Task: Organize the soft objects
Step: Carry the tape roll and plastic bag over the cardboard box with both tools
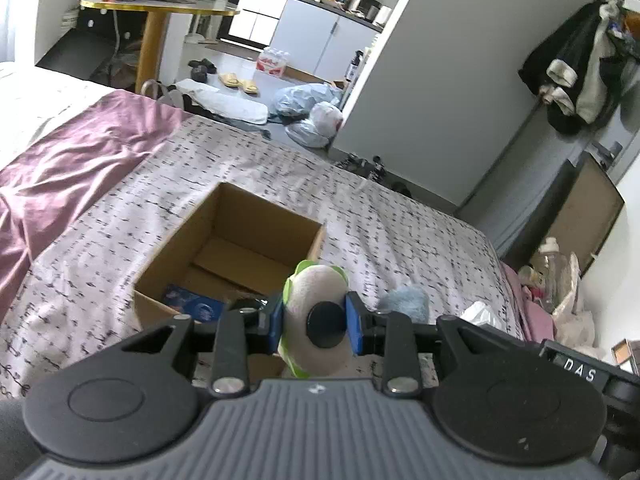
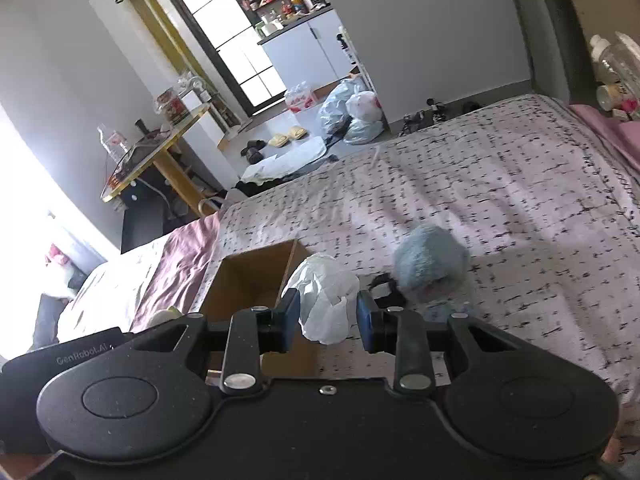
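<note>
From the left wrist camera, the left gripper [image 1: 316,322] pinches a cream plush toy with a green frill and a round black patch [image 1: 318,312]; both blue pads press into its sides, so the toy bulges above and below them. The open brown cardboard box [image 1: 228,256] sits on the grey-patterned bedspread [image 1: 400,232] ahead and to the left of the held toy, its near right corner just beyond the fingers. A dark blue printed item [image 1: 192,305] lies on the box floor at the near side. As I read it, the coming move turns on this: the box mouth lies forward and left of the toy, so the left hand is the one better placed to drop first. A fuzzy pale blue plush [image 1: 406,302] rests on the bedspread to the right.

From the right wrist camera, the right gripper [image 2: 329,312] clamps a crumpled white soft bundle [image 2: 326,304] between its pads. Here the cardboard box [image 2: 252,280] lies forward and further to the left, its right wall just beside the bundle. The pale blue plush [image 2: 430,262] sits on the bedspread to the right of the fingers, apart from them and not yet gathered.
</note>
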Available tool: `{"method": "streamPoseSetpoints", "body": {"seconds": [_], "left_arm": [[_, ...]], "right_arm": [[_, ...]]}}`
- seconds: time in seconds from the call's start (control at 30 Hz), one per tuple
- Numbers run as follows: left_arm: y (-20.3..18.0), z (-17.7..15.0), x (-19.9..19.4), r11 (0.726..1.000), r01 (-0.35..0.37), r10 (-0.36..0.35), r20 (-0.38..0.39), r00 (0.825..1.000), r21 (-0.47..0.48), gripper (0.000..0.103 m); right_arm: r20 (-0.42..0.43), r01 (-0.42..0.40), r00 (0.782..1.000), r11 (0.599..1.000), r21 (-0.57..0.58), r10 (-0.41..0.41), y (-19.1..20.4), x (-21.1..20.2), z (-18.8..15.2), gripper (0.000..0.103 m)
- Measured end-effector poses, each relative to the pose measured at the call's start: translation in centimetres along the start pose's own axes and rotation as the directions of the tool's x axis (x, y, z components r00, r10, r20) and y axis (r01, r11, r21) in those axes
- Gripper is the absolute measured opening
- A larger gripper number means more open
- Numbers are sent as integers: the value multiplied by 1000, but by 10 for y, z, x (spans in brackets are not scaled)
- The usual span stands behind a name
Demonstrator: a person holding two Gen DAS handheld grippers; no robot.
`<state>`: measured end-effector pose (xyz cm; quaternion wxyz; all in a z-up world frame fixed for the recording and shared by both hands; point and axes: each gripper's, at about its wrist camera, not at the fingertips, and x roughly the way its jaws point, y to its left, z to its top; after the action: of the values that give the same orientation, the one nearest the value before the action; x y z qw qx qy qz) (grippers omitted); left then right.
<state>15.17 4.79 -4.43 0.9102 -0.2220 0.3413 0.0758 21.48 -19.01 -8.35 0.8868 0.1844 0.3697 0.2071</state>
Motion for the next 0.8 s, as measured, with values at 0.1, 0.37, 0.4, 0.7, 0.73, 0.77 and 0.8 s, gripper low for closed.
{"method": "streamPoseSetpoints", "body": {"seconds": [0.1,0.37,0.4,0.7,0.73,0.77,0.8], "left_arm": [[11,6,-2,1000,-6,6,8,1000,-2,31],[40,21,-4,999,-26,27,25,999,-18,31],[44,22,-3,999,-26,27,24,999,-22,31],[73,33,15,997,-37,36,-3,999,-69,31],[76,34,17,997,-38,38,-9,999,-72,31],[78,35,21,996,-42,41,-14,999,-76,31],[81,36,23,996,-44,42,-19,999,-79,31]], "right_arm": [[-11,-6,1000,1000,-13,6,12,7,-2,31],[-38,-18,999,999,-37,17,39,28,-5,31],[-42,-21,999,999,-40,19,42,31,-6,31],[-79,-30,997,997,-69,24,68,60,-10,31],[-82,-29,996,997,-67,24,70,63,-10,31],[-87,-29,996,997,-65,24,71,66,-11,31],[-91,-30,996,998,-63,24,73,70,-11,31]]}}
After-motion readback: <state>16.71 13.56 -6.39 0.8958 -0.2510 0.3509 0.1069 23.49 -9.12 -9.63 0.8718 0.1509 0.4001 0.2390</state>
